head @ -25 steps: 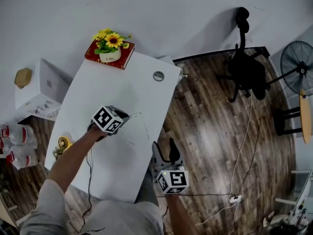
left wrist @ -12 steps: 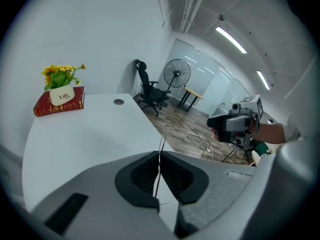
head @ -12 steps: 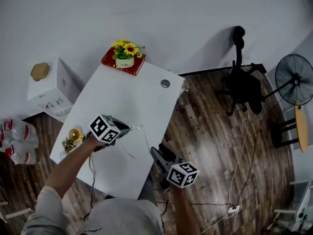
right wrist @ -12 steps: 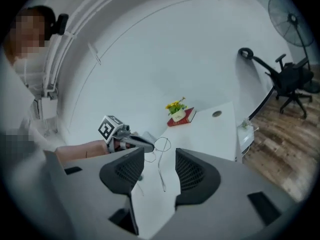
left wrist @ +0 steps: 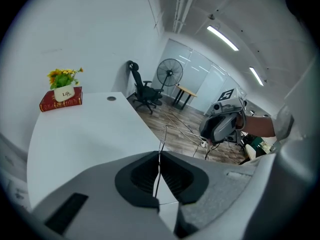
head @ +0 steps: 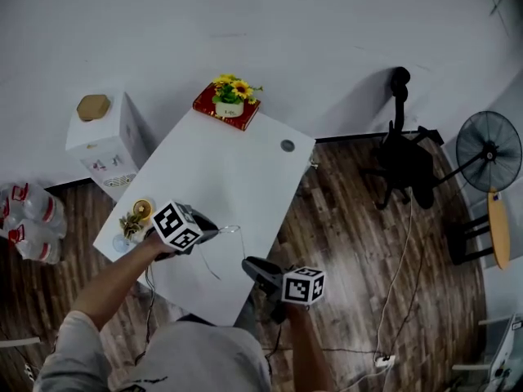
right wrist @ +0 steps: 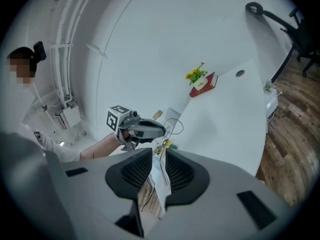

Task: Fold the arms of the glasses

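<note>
Thin wire-framed glasses (head: 231,230) hang over the near part of the white table (head: 237,170), with one arm trailing down toward the table top. My left gripper (head: 214,233) is shut on the frame. In the left gripper view the wire (left wrist: 162,140) runs up out of the shut left gripper (left wrist: 160,156). My right gripper (head: 252,265) sits off the table's near right edge and points left toward the glasses. The right gripper (right wrist: 159,154) has its jaws closing with a narrow gap, and nothing lies between them. The right gripper view shows the left gripper (right wrist: 161,129) holding the glasses (right wrist: 174,126).
A red book with a sunflower pot (head: 227,104) stands at the table's far end, near a round grommet (head: 287,146). A small yellow object (head: 140,211) sits at the left corner. A white box (head: 102,141), bottles (head: 29,219), an office chair (head: 404,158) and a fan (head: 488,149) surround the table.
The left gripper has lifted the glasses off the table and drawn them toward the near edge. The right gripper has swung to point left at them, and its jaws have narrowed.
</note>
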The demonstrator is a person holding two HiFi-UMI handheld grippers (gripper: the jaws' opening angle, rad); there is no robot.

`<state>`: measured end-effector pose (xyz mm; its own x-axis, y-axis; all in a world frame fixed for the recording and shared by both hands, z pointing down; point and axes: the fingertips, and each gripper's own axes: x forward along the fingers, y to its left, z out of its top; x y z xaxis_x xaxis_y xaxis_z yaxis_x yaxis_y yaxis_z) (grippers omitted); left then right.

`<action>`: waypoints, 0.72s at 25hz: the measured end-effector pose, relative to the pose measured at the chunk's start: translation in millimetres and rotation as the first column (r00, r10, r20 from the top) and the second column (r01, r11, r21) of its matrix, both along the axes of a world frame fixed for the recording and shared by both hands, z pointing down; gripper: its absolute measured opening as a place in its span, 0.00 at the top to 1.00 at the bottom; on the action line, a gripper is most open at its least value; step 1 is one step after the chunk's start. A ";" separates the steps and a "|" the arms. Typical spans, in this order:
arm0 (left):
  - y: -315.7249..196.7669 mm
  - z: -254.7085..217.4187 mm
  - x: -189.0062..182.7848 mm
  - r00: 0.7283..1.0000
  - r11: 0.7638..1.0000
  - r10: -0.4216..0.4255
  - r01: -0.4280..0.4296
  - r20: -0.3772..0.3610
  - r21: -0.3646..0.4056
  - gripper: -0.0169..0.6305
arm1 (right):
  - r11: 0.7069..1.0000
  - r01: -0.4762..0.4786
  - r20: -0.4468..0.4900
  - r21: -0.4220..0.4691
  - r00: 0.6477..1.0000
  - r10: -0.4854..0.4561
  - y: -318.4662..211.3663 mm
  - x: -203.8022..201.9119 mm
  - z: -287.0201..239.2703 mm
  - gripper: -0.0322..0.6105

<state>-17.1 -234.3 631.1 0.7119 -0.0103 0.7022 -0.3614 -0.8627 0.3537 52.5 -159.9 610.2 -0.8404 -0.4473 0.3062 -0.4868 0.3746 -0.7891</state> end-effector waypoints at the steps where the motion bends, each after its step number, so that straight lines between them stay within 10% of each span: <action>1: 7.4 -1.8 -2.4 1.000 1.000 0.007 -0.007 0.000 0.002 0.95 | 1.000 0.008 0.001 -0.008 1.000 -0.008 6.7 -4.1 0.5 0.83; 18: 58.6 -20.0 -2.8 1.000 1.000 0.007 -0.007 -0.025 0.015 0.95 | 0.997 -0.074 0.095 -0.035 0.993 0.077 41.5 -65.1 -4.9 0.91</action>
<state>-19.9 -175.8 611.1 0.7297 -0.0159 0.6836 -0.3463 -0.8706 0.3495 -12.6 -118.4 605.3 -0.8310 -0.5018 0.2403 -0.4341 0.3145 -0.8442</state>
